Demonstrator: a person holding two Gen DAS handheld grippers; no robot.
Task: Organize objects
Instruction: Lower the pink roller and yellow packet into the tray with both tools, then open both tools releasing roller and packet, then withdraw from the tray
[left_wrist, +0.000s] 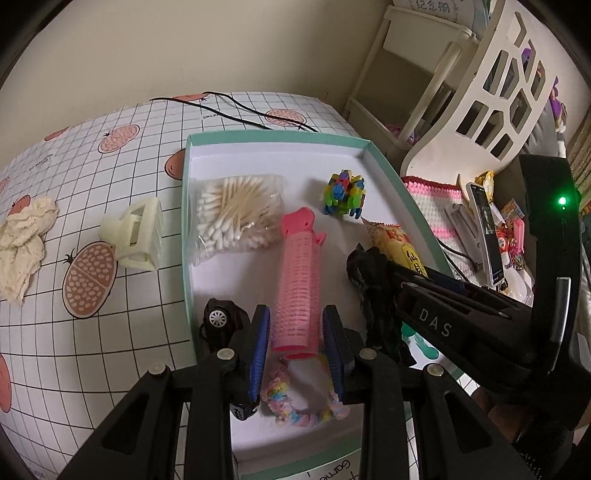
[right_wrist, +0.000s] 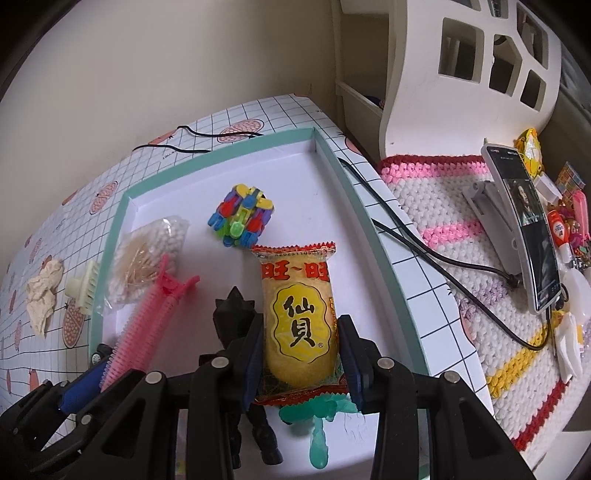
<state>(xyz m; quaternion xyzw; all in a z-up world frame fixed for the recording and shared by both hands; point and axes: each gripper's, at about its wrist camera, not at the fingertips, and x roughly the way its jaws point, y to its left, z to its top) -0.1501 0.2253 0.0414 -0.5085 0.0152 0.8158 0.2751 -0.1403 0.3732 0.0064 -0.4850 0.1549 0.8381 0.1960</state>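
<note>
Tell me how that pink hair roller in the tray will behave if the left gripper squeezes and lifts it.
The pink hair roller looks hollow and bristly, so it is probably light and grips well. Being a cylinder, it may roll on the smooth tray if nudged sideways.

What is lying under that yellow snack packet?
A green plastic piece pokes out from under the snack packet, its stem pointing toward the camera. The packet hides the rest, so its full shape cannot be seen.

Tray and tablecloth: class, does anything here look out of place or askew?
Yes. A cream hair claw clip and a crumpled cream cloth lie on the tablecloth, outside the green-rimmed tray holding the other items. A black toy car sits at the tray's left rim, apparently outside it.
</note>
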